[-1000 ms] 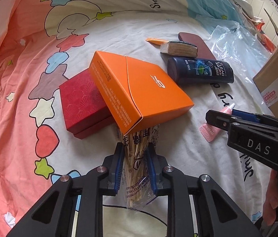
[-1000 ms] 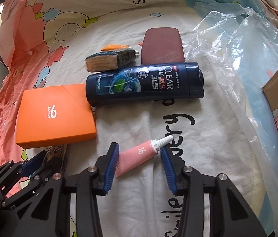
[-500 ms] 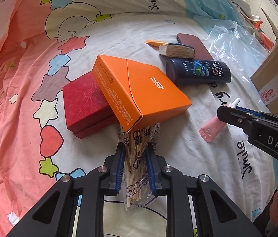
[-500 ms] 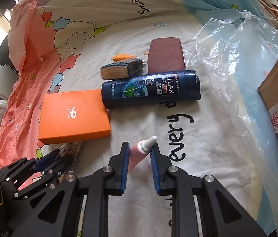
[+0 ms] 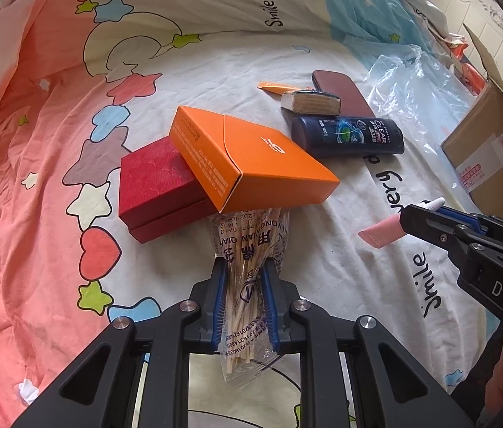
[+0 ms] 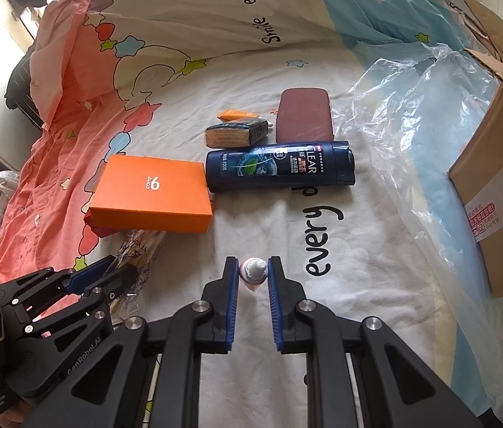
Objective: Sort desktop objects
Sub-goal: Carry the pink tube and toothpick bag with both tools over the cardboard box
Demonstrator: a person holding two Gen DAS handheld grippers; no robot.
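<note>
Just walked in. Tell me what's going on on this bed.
A person is sorting odds and ends on a cartoon bedsheet, one claw in each hand. The left claw is shut on a clear packet of wooden sticks whose far end lies under the orange box. The right claw is shut on a small pink tube. A blue shampoo bottle and red box lie untouched.
</note>
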